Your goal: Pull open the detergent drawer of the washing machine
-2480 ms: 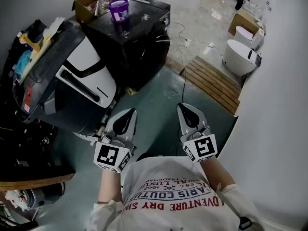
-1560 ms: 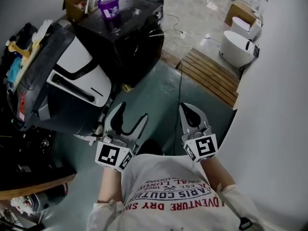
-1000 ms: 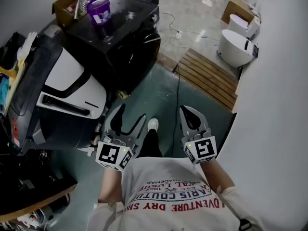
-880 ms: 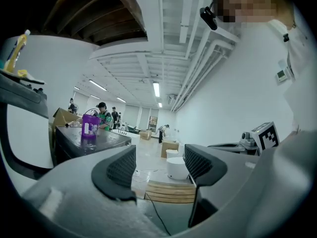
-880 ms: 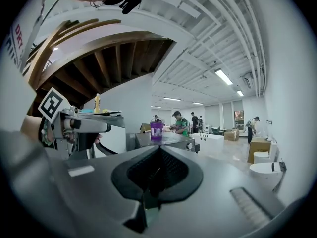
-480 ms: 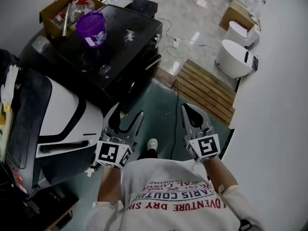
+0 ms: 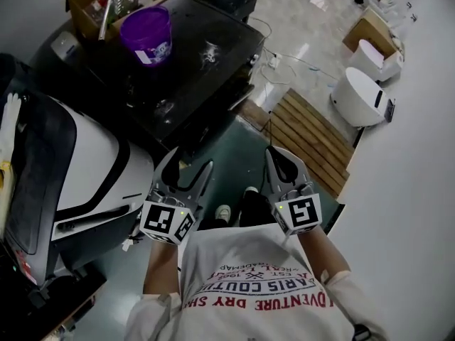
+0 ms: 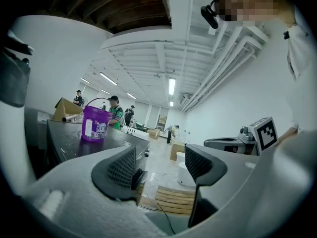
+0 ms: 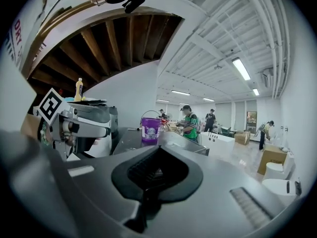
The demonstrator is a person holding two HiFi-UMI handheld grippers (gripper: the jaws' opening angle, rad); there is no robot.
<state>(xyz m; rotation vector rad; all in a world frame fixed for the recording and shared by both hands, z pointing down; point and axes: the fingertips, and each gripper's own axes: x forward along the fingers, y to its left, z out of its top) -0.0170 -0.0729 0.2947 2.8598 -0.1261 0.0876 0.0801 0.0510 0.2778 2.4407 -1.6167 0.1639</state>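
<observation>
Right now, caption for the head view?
Person faces black machine bearing purple bucket; left gripper open, right gripper shut.

Purple bucket (image 7: 146, 35), black washing machine (image 7: 202, 66), brown cardboard box (image 7: 78, 6), teal floor (image 7: 238, 155)

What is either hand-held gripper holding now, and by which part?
Nothing. The left hand-held gripper is open and empty; the right hand-held gripper is shut, also empty.
</observation>
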